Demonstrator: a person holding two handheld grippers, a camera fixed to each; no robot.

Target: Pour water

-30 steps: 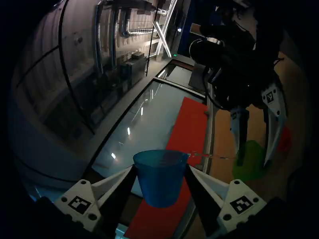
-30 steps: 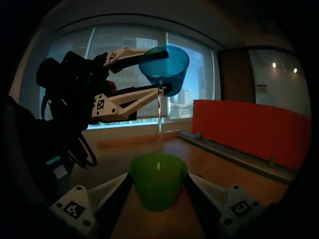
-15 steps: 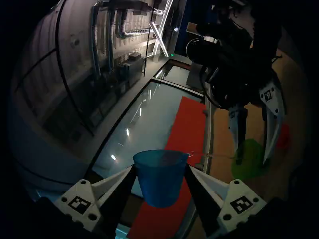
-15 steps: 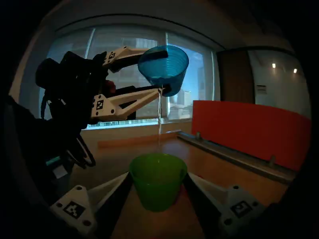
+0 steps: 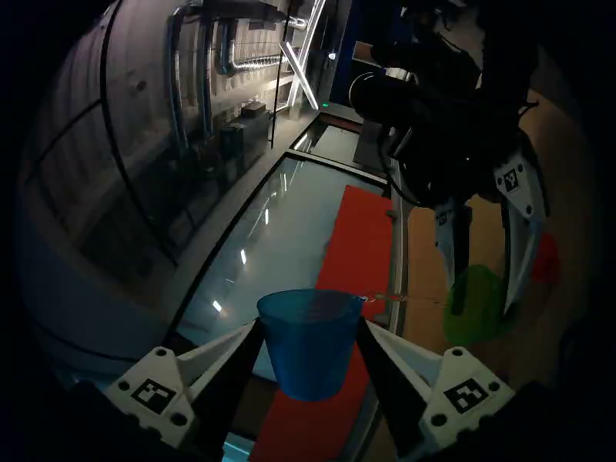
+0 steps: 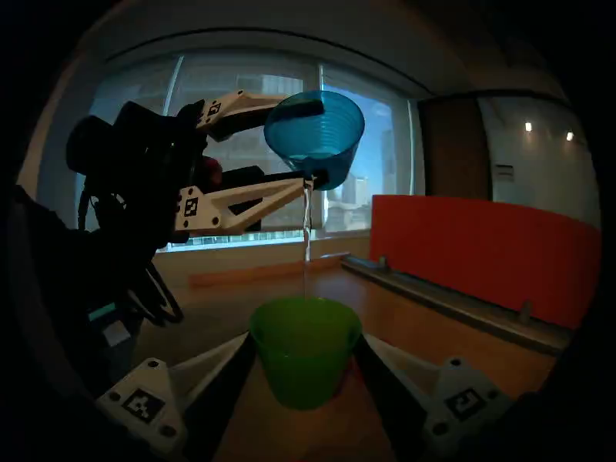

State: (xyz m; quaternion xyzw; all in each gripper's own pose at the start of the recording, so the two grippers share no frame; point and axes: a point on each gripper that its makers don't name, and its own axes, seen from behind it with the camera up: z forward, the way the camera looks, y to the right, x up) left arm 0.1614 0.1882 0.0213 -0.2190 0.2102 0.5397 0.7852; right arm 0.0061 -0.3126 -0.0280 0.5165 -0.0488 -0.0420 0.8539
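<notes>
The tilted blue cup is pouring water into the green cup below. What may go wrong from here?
1. The thin water stream falls far from the blue plastic cup to the green plastic cup; a small shake may spill it on the wooden table.
2. Tilting more steeply may send water past the green rim.

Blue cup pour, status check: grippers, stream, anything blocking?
Left gripper shut on tipped blue plastic cup. Right gripper shut on upright green plastic cup below. Thin water stream falling into it. Path unobstructed.
</notes>
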